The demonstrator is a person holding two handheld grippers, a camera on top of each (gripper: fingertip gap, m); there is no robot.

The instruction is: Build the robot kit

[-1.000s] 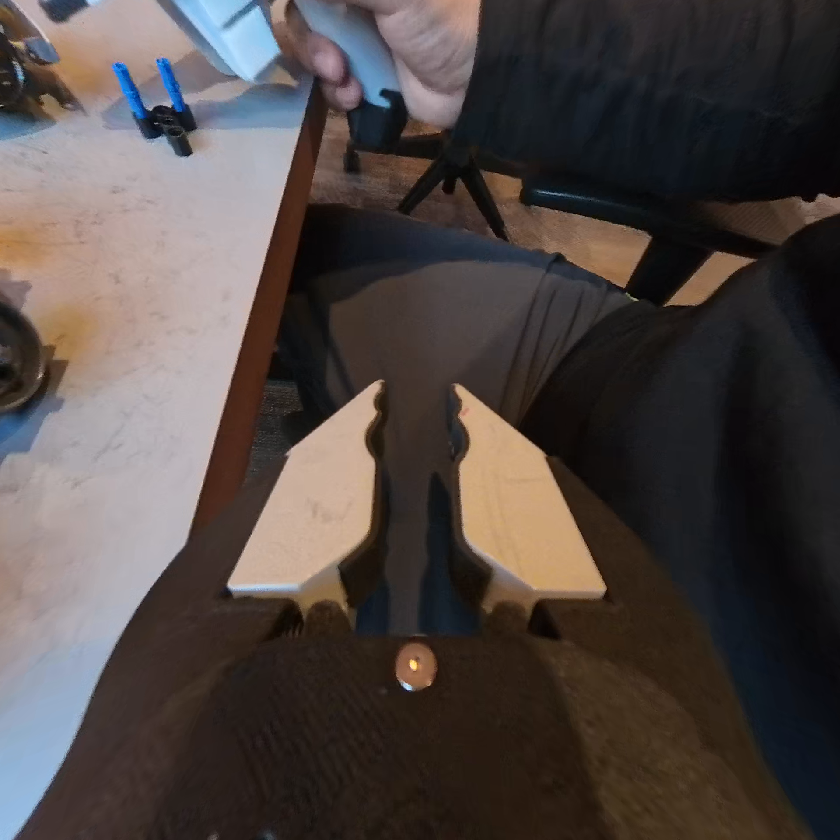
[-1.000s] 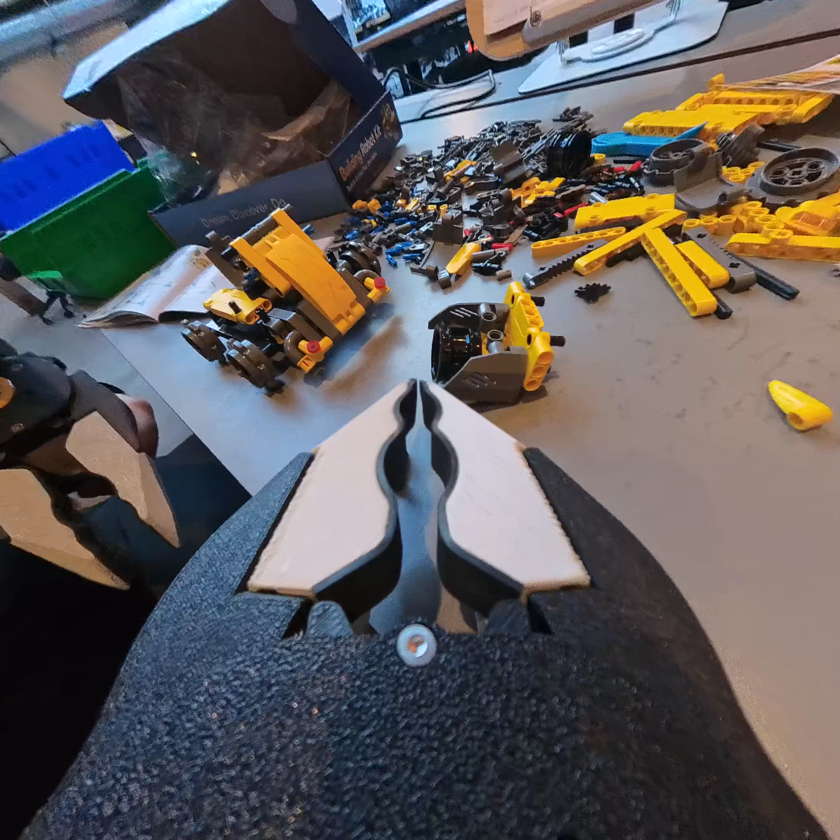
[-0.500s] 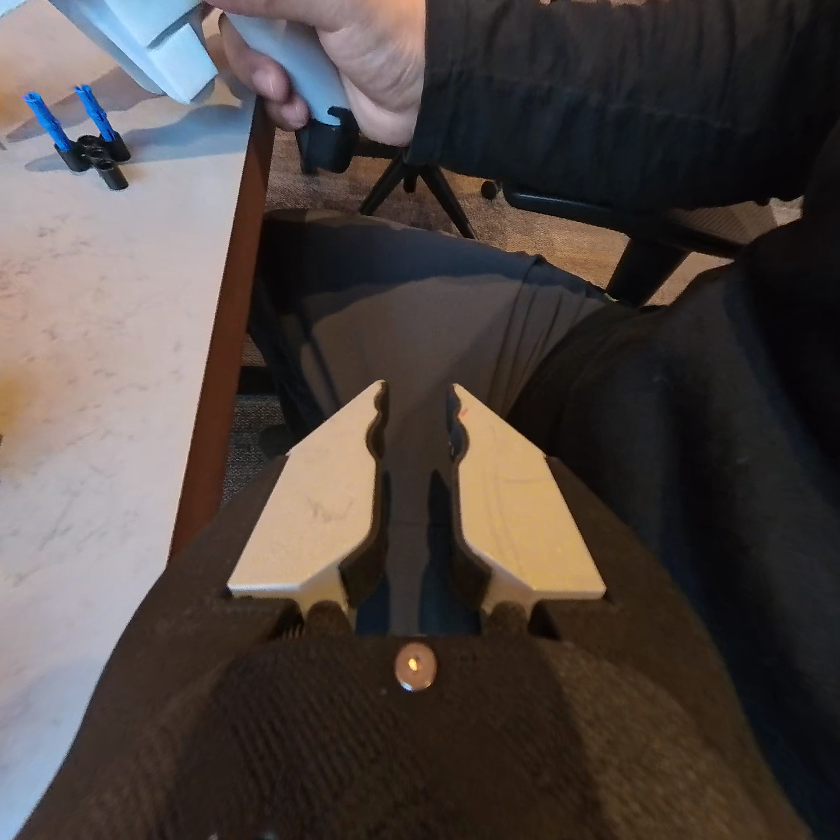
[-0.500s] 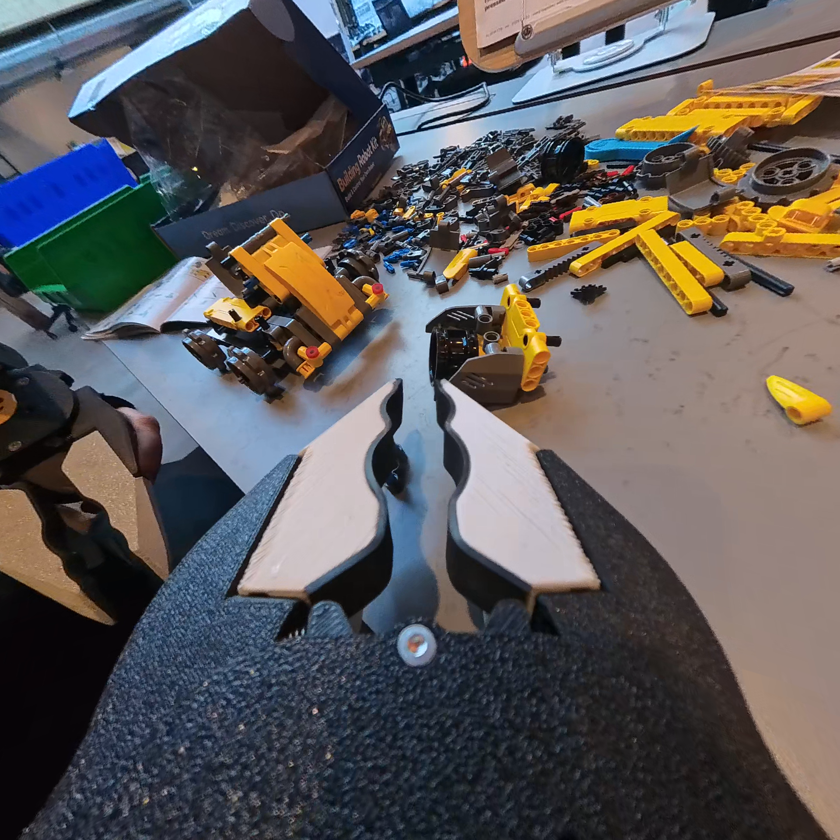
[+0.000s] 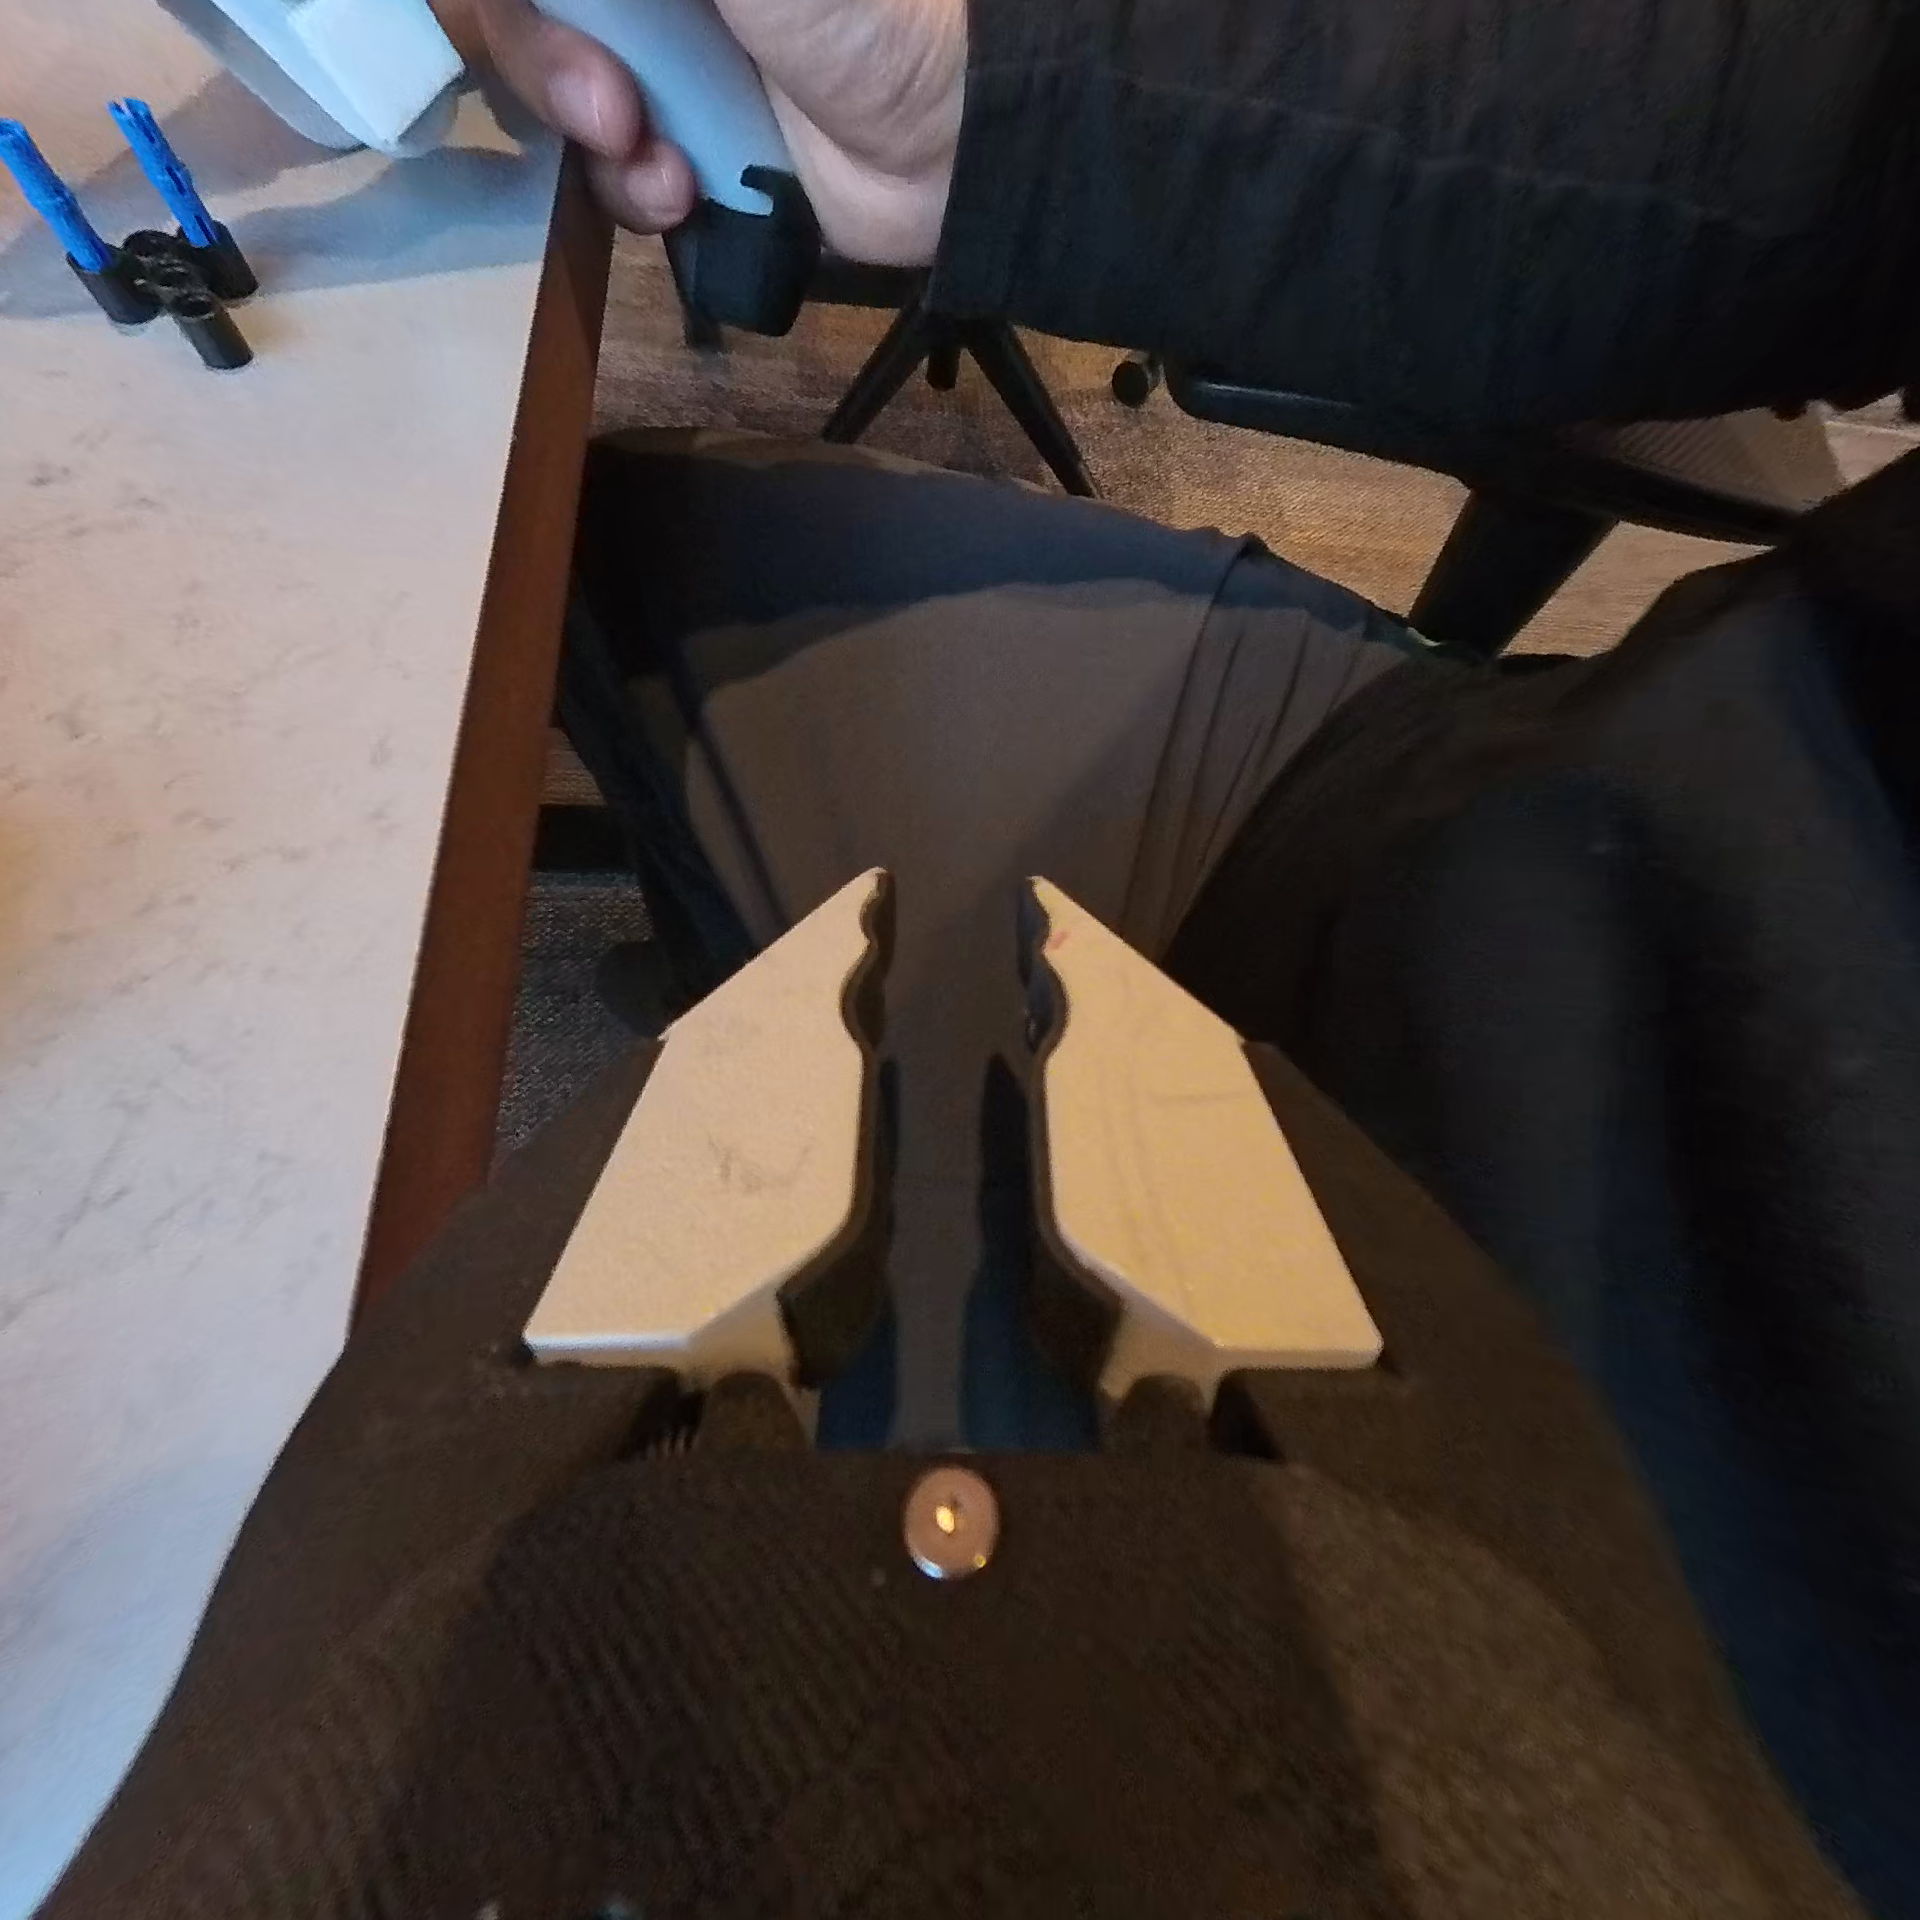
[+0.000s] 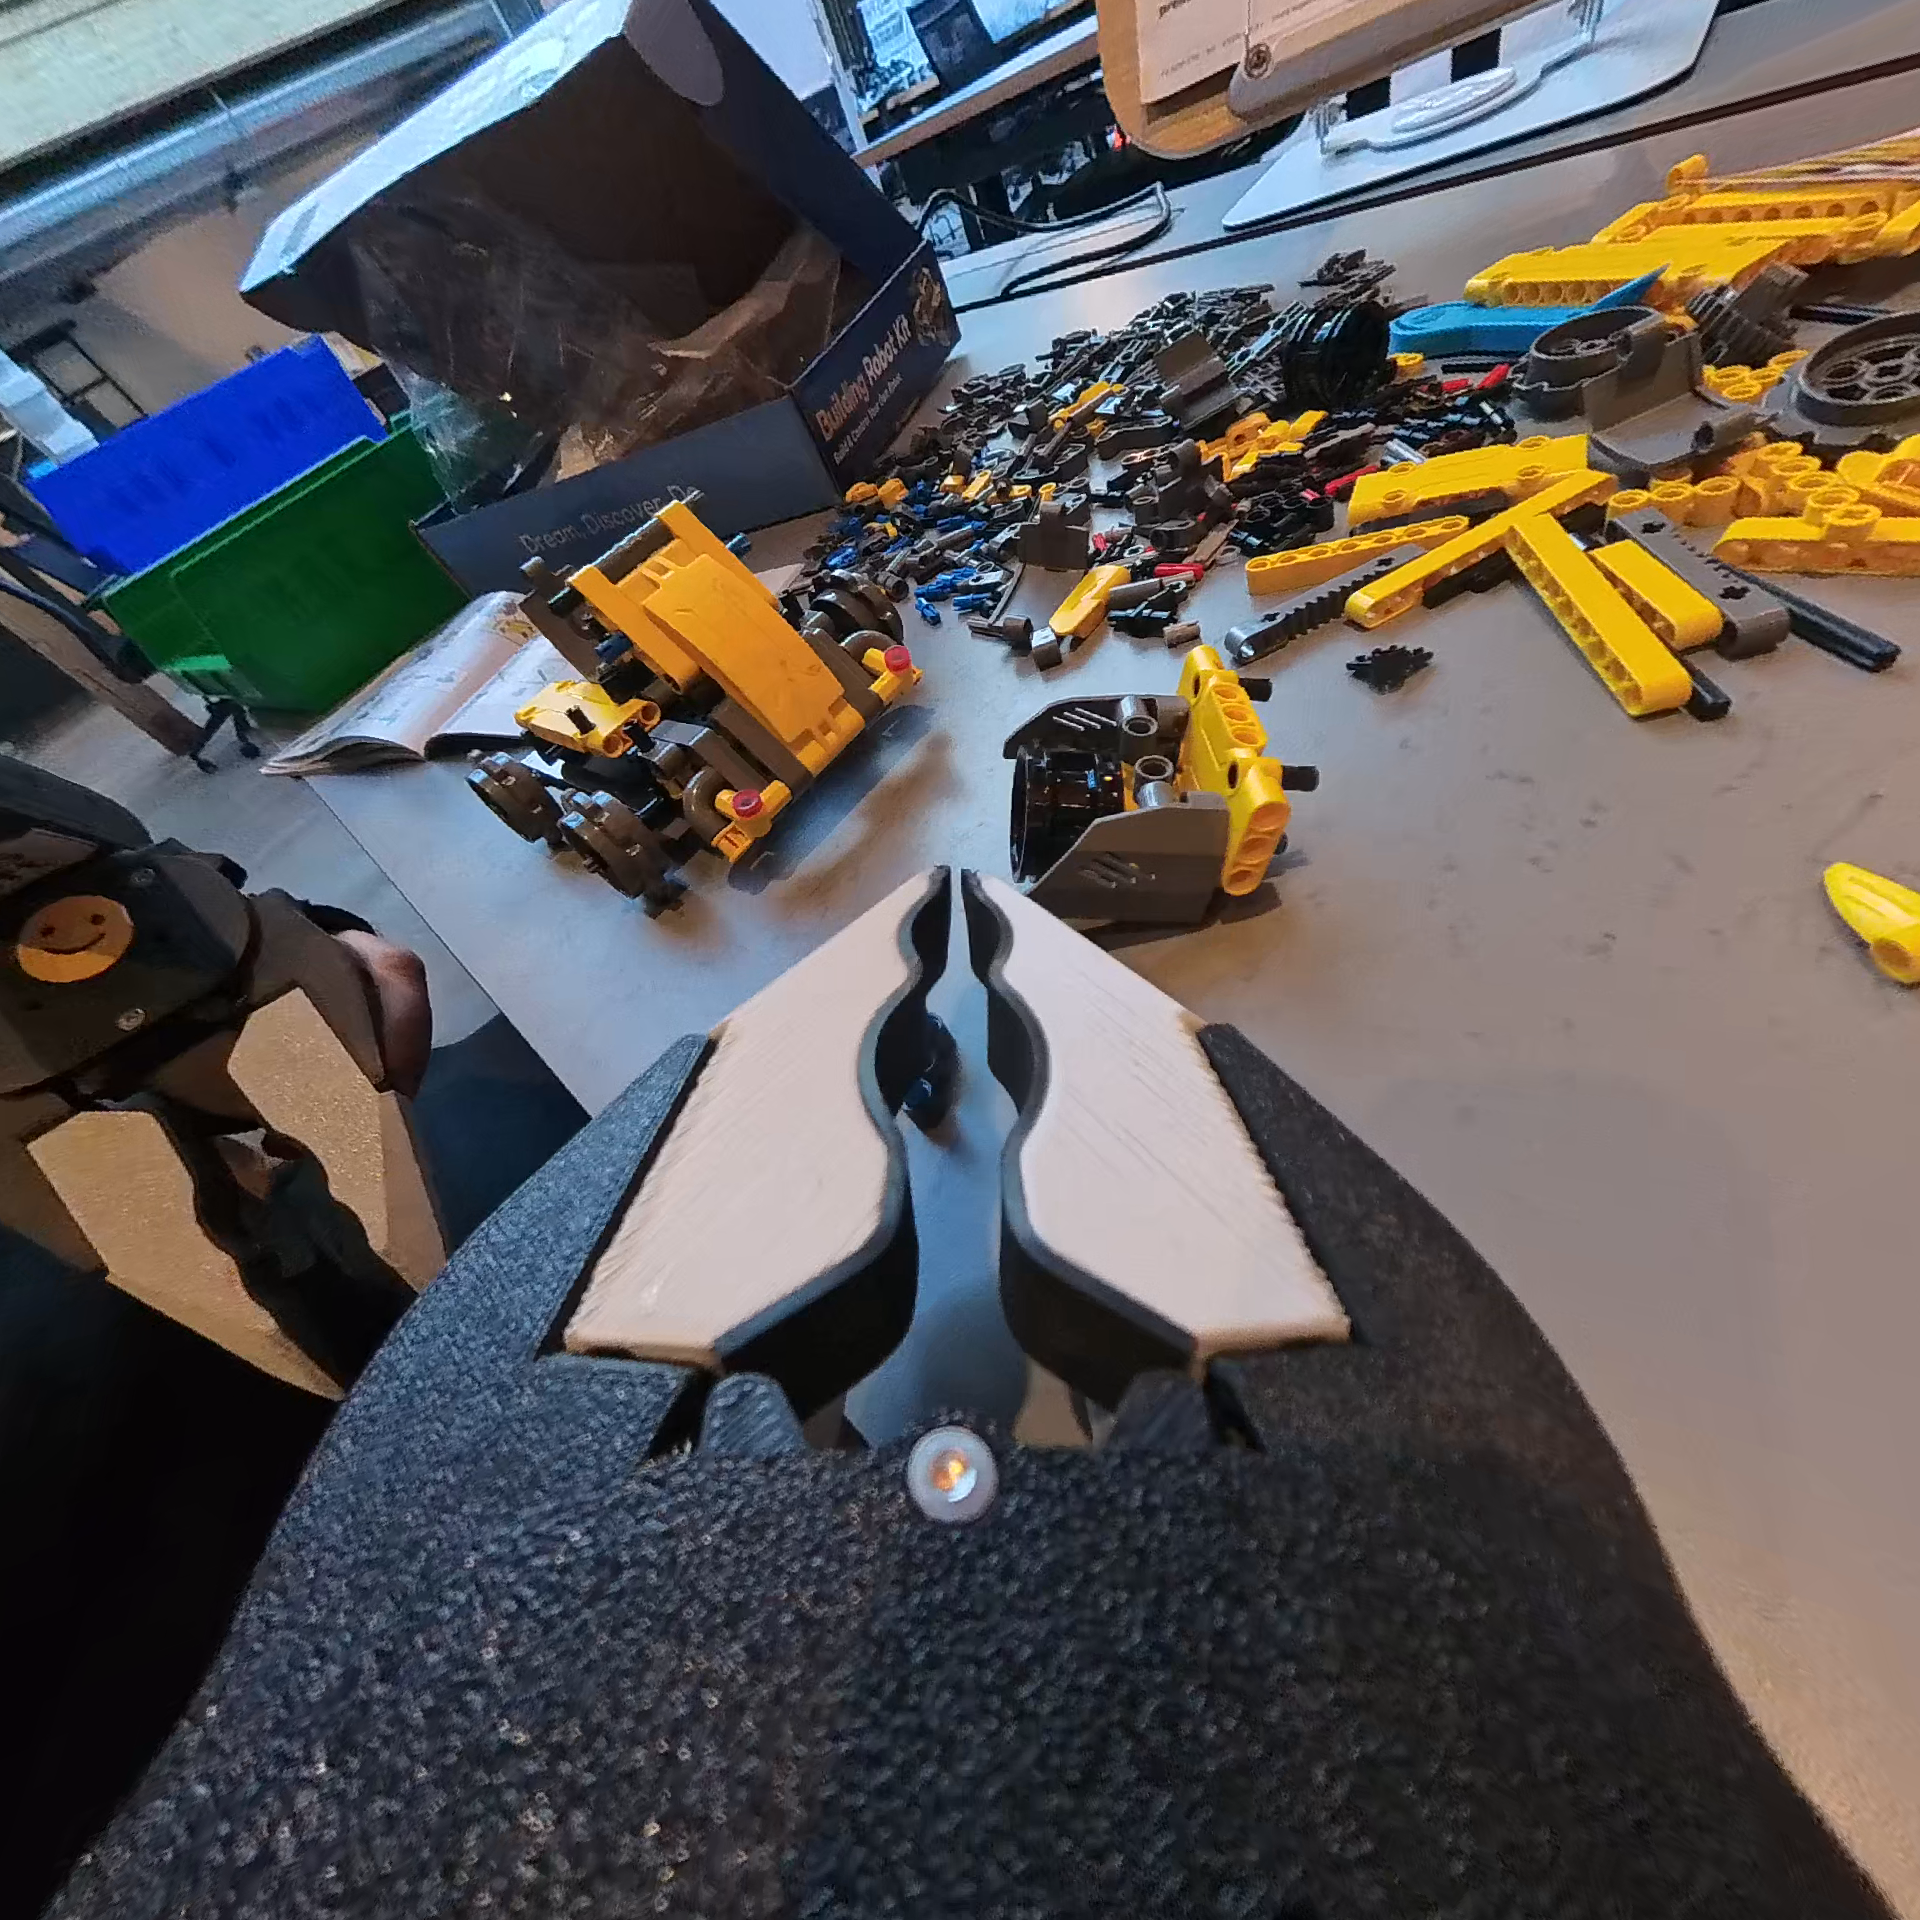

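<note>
Left tongs (image 5: 956, 883) are hanging past the counter's (image 5: 208, 831) near edge, over a lap (image 5: 935, 727), so they are touching nothing. They are gaping a little and holding nothing. Right tongs (image 6: 956, 878) are hovering low over the near edge, with a hand (image 5: 831, 104) gripping the handle. Their tips are squeezing almost together. A small black and blue piece (image 6: 928, 1070) is showing through the hollow behind the tips. It seems to be sitting on the counter, not pinched. A yellow and grey block (image 6: 1143, 800) is sitting just past the tips.

small dark piece (image 6: 928, 1070) – half hidden behind right fingers (image 6: 790, 1132) | yellow piece (image 6: 1875, 920) – cut by edge
</note>
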